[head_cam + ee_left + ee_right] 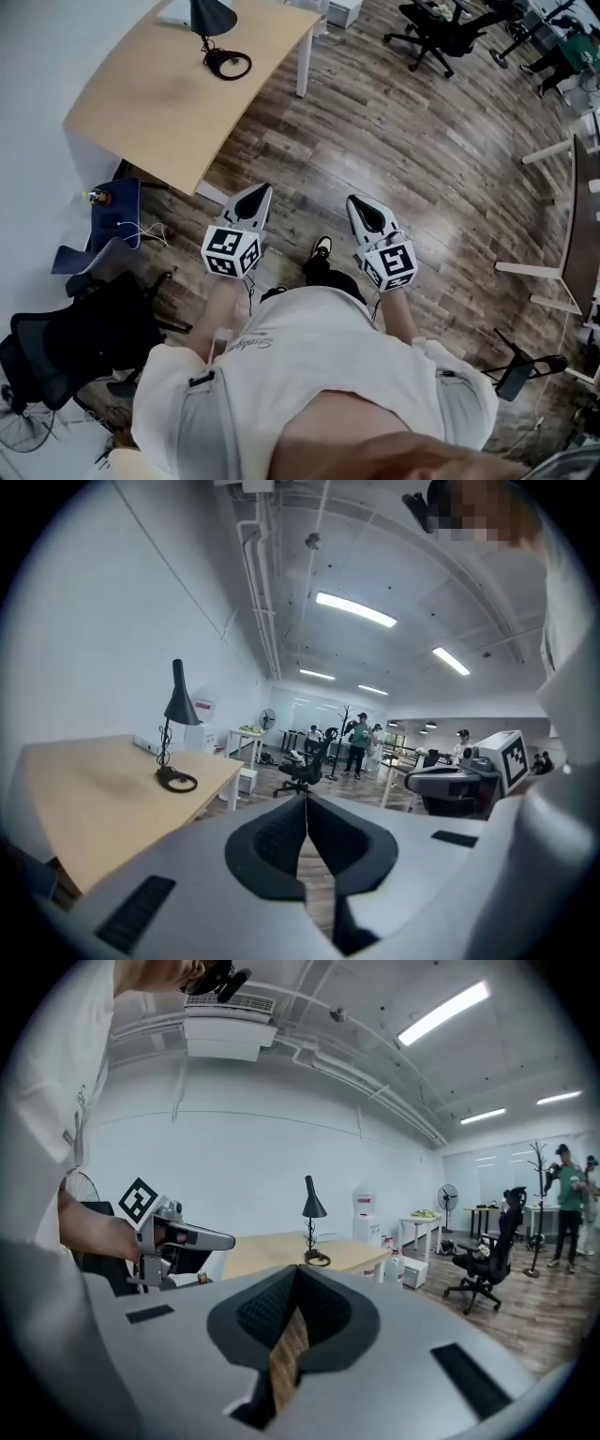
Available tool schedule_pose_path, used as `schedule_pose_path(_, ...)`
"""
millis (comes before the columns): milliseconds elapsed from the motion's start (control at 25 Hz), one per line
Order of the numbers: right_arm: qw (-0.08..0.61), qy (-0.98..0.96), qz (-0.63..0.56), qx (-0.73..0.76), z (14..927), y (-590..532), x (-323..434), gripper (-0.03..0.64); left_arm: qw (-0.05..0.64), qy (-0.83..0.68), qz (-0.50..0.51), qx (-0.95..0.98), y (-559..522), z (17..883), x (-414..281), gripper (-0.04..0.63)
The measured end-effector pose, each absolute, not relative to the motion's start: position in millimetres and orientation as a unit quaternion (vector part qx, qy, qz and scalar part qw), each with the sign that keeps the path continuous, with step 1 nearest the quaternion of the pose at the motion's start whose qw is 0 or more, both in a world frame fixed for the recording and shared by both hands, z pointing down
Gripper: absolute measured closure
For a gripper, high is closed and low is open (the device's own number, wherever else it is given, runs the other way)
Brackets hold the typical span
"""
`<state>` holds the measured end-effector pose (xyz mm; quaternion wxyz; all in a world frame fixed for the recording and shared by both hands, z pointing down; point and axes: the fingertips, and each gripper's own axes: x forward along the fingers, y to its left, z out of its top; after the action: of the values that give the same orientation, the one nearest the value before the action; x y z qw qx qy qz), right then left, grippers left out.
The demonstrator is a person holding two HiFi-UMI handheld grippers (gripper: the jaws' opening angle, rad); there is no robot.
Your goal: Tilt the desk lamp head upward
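Note:
A black desk lamp [212,17] with a cone head pointing down stands on its ring base at the far end of a light wooden desk [169,103]. The lamp also shows in the left gripper view [179,703] and the right gripper view [312,1207]. Both grippers are held in front of the person's body over the wooden floor, well short of the desk. My left gripper [258,193] is shut with nothing in it, its jaws meeting [306,800]. My right gripper [360,202] is shut and empty too [298,1270].
A black office chair [75,347] and a blue bin [117,211] sit by the desk's near corner. More office chairs [436,33] stand far right, beside a white table [572,225]. People [359,742] stand in the distance. A water dispenser [364,1213] is behind the desk.

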<state>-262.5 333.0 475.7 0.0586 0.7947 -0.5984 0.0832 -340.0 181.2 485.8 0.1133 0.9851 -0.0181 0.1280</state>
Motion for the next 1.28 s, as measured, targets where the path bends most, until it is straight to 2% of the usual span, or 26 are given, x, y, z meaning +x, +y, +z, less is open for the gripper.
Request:
schedule_pose_path(320, 0.055, -0.616, 0.074, 0.782, 475, 335, -180, 0.621, 0.089, -0.057, 0.083, 0.991, 162, 439, -251, 0.580)
schedule_pose_path(560, 0.054, -0.633, 0.095, 0.766, 486, 321, -147, 0.623, 0.104, -0.063, 0.087, 0.989, 155, 441, -220, 0.580)
schedule_pose_path(880, 0.056, -0.665, 0.109, 0.737, 498, 255, -113, 0.623, 0.124, -0.078, 0.131, 0.980, 113, 493, -192, 0.580)
schedule_pose_path(1280, 0.071, -0.675, 0.091, 0.729, 476, 140, -8, 0.623, 0.115, -0.083, 0.089, 0.986, 3, 474, -80, 0.580)
